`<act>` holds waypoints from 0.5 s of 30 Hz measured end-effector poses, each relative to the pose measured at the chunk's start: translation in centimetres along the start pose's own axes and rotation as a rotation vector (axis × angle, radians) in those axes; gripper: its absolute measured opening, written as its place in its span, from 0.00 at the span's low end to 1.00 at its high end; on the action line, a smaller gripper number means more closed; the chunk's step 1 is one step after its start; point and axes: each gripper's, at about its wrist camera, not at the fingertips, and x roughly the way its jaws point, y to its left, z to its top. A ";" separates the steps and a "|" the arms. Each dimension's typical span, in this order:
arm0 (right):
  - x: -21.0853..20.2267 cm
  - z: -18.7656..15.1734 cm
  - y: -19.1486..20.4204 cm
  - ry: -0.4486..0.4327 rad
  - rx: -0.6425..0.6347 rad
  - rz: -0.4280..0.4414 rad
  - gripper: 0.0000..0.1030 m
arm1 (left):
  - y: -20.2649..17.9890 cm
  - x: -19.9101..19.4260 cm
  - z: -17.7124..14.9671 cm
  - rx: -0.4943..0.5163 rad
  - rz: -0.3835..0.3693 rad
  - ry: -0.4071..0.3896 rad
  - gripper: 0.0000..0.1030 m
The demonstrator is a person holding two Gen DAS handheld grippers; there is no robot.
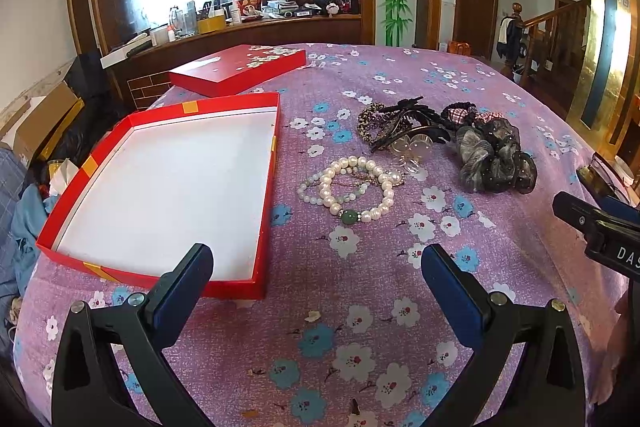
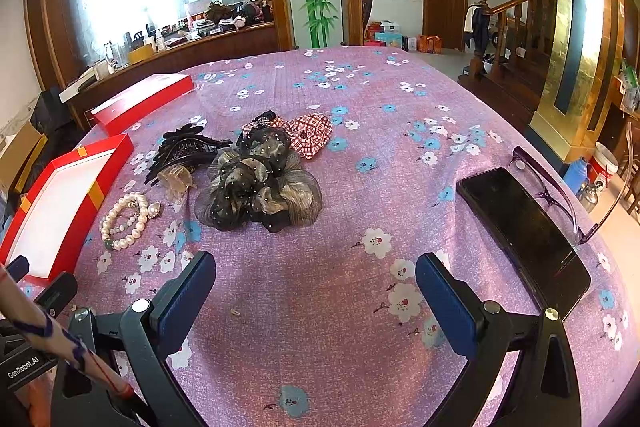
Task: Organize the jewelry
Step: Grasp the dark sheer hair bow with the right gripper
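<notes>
We hold both tongs released and empty above the desk, whose purple flowered cloth (image 1: 340, 327) fills the near ground: the left tongs (image 1: 318, 281) hang just in front of the open red box (image 1: 266, 187), the right tongs (image 2: 316, 289) over bare cloth well short of the pile. The box is empty, white inside, and its lid (image 1: 240, 67) lies apart behind it. Nothing has gone in yet, so we judge the sorting to be at its very start. The pearl bracelets (image 1: 352, 189) lie just beside the box's right wall, one with a green bead; a fine chain seems tangled among them, though the view is too small to be sure. Behind them sit the black claw clip (image 1: 404, 125) and the grey gauze scrunchie (image 2: 260, 187), touching one another. The next move probably calls for a reach to the bracelets, nearest the left tongs, closing on one strand without dragging the rest, then a short carry left over the rim
</notes>
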 end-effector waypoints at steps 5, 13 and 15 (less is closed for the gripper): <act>0.0 0.0 0.0 0.000 0.000 -0.005 0.98 | 0.0 0.0 0.0 0.000 0.001 -0.004 1.00; -0.9 3.5 -0.3 0.028 0.085 0.163 0.98 | -0.1 0.0 -0.1 0.003 0.007 -0.014 1.00; -1.1 5.1 0.1 0.011 0.066 0.175 0.98 | 0.0 -0.1 -0.1 0.000 0.009 -0.014 1.00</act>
